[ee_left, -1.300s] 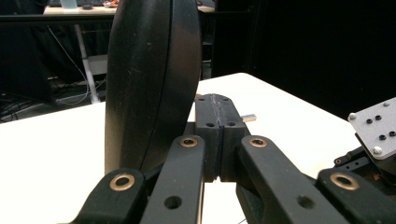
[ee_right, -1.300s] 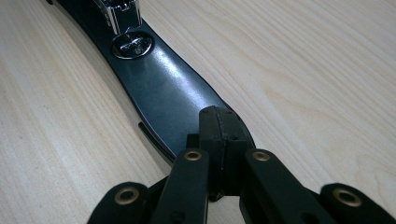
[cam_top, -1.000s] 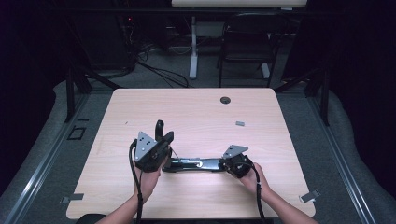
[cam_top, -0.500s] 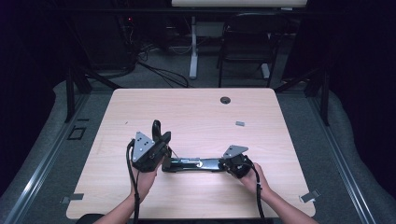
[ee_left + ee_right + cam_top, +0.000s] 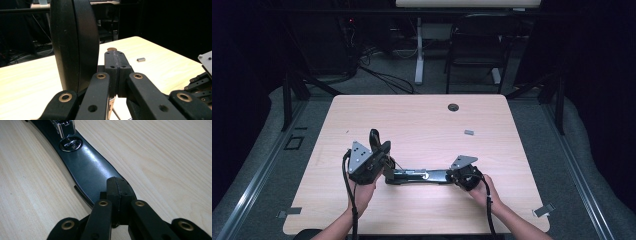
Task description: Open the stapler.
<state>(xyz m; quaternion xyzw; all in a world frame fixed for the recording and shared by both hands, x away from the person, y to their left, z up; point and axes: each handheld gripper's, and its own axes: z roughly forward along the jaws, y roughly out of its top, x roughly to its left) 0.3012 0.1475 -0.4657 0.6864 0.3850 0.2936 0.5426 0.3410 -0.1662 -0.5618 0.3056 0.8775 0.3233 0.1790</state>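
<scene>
A black leather strap (image 5: 417, 176) with a metal buckle (image 5: 67, 130) and a stud lies flat across the near middle of the table. Its left end curls upright (image 5: 374, 139). My left gripper (image 5: 383, 152) is beside that raised end. In the left gripper view the curved strap (image 5: 75, 45) stands just left of the jaws, and the left gripper (image 5: 116, 56) has its pads pressed together with nothing between them. My right gripper (image 5: 452, 176) sits at the strap's right end. In its own view the right gripper (image 5: 117, 185) is shut, resting over the flat strap (image 5: 90, 170).
A small grey block (image 5: 469, 132) lies on the right half of the wooden table (image 5: 422, 120), also seen as the block (image 5: 141, 59). A round cable hole (image 5: 453, 107) sits near the far edge. A chair and desk legs stand beyond the table.
My left gripper has shifted slightly to the left along with the raised strap end. The right gripper and the flat part of the strap have stayed put.
</scene>
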